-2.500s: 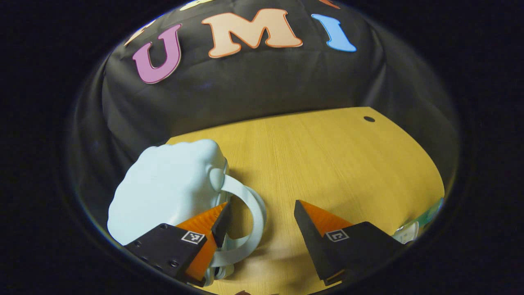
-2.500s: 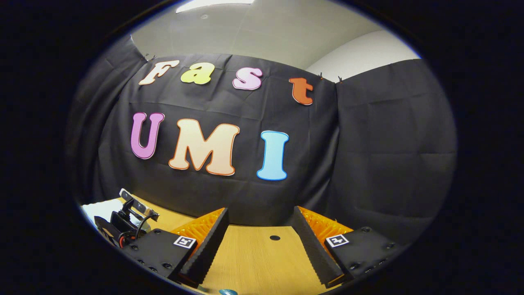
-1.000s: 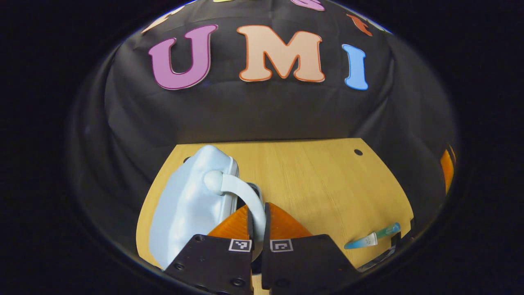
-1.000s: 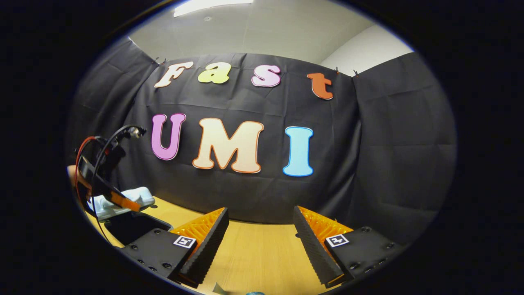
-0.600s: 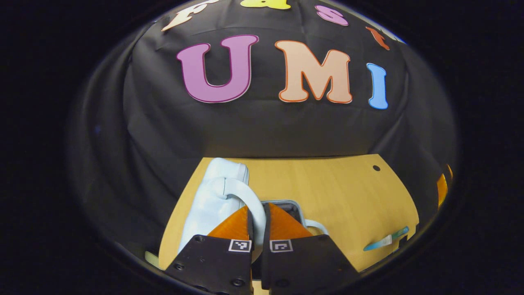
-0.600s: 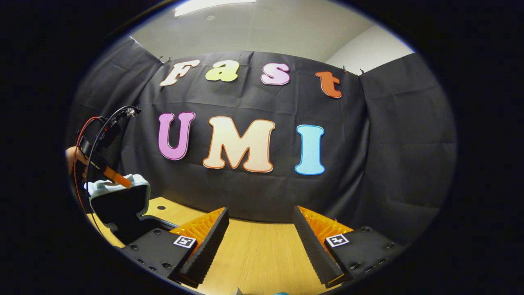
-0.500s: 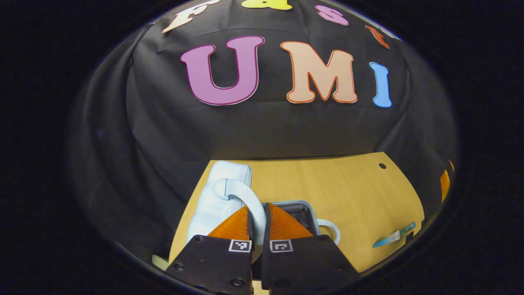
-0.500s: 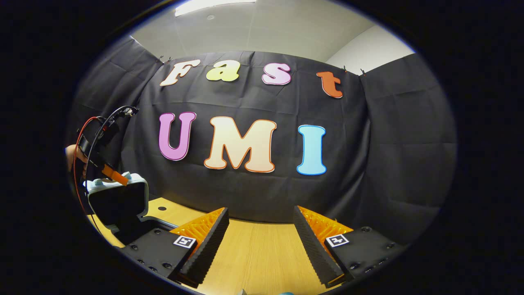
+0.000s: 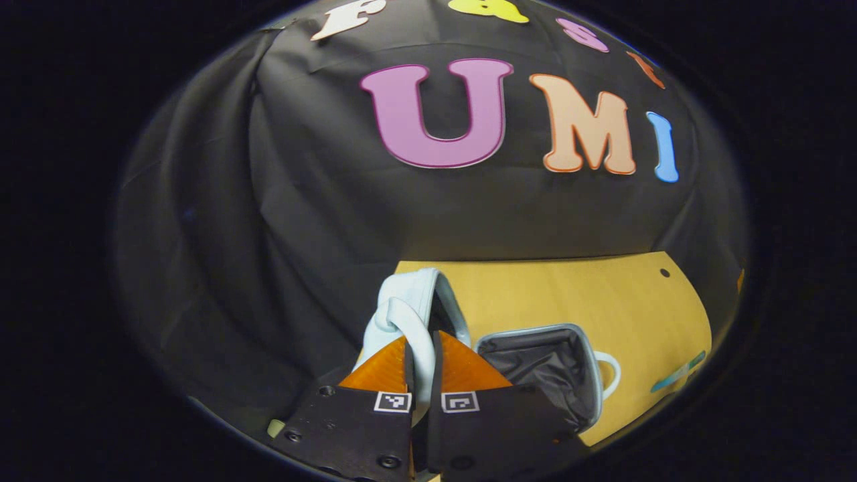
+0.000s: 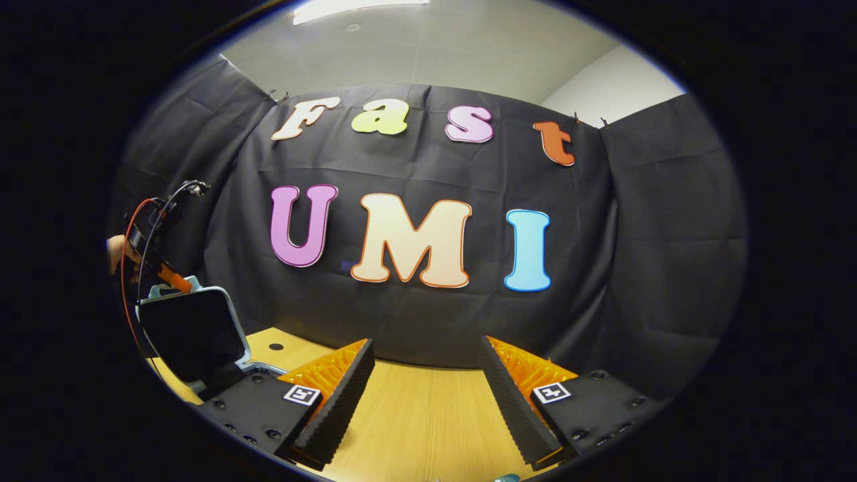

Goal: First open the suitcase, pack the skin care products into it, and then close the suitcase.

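Left hand-held gripper: fingers pressed together on the pale blue handle of the suitcase lid, pinching the loop between them. Lid stands near upright directly ahead of the fingers; the lower half of the suitcase lies open on the surface just to the right, dark fabric lining showing, its own handle loop on the far side.

Right hand-held gripper: fingers spread, nothing between them, held over bare surface, well apart from the suitcase.

Handling, as judged: shell looks like light, stiff moulded plastic; the handle is a smooth band, possibly slippery, yet the natural hold. Lid may fall back shut if let go before it passes upright.

A teal tube, probably a skin care product, lies near the surface's right edge, beyond the open case.
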A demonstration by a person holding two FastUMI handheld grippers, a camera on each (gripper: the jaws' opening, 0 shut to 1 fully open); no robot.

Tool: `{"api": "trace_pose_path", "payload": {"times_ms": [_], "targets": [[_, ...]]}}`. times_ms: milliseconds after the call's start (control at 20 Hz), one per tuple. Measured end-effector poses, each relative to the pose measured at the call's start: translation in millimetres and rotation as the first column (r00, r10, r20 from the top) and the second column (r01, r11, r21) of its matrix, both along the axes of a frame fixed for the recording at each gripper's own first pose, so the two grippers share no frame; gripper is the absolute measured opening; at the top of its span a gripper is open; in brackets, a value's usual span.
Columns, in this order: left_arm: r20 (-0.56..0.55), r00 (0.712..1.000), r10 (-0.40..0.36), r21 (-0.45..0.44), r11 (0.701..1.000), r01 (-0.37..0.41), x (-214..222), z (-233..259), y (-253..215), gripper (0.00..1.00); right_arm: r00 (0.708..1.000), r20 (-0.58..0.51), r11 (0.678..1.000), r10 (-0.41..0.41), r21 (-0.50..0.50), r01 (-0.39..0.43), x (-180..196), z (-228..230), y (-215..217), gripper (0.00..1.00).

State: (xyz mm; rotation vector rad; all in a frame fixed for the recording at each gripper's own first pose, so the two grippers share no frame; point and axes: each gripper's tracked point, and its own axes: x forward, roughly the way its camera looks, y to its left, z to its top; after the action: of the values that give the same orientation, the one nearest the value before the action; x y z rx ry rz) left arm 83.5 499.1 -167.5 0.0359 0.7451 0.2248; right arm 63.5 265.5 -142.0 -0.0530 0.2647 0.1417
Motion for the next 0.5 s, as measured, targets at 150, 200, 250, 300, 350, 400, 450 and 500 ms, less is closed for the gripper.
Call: {"api": "trace_pose_path", "payload": {"times_ms": [150,200,250,300,350,400,450,500], "targets": [[-0.029,0.996,0.082,0.023,0.996,-0.082,-17,-12,49,0.02,1.000,0.003,1.000,0.019,-0.015,-0.019,-2,1,13,0.99],[-0.042,0.993,0.107,0.028,0.994,-0.106,-21,-21,62,0.02,1.000,0.008,0.999,0.024,-0.022,-0.024,-2,3,15,0.99],[-0.062,0.989,0.134,0.027,0.991,-0.133,-27,-30,76,0.00,0.999,0.016,0.999,0.030,-0.028,-0.029,-2,5,18,0.99],[-0.081,0.984,0.161,0.025,0.987,-0.160,-33,-42,90,0.00,0.999,0.021,0.999,0.034,-0.034,-0.033,-2,7,20,0.99],[-0.099,0.978,0.184,0.027,0.983,-0.182,-37,-51,104,0.00,0.999,0.023,0.999,0.038,-0.038,-0.037,-2,6,22,0.99],[-0.122,0.971,0.207,0.018,0.978,-0.207,-35,-68,105,0.00,0.999,0.020,0.998,0.042,-0.040,-0.041,-2,6,24,0.99],[-0.144,0.962,0.231,-0.001,0.972,-0.233,-40,-84,105,0.00,0.999,0.017,0.998,0.045,-0.042,-0.044,-2,4,26,0.99],[-0.167,0.953,0.254,-0.010,0.966,-0.259,-47,-94,109,0.00,0.999,0.012,0.998,0.048,-0.043,-0.047,-2,3,28,0.99]]}}
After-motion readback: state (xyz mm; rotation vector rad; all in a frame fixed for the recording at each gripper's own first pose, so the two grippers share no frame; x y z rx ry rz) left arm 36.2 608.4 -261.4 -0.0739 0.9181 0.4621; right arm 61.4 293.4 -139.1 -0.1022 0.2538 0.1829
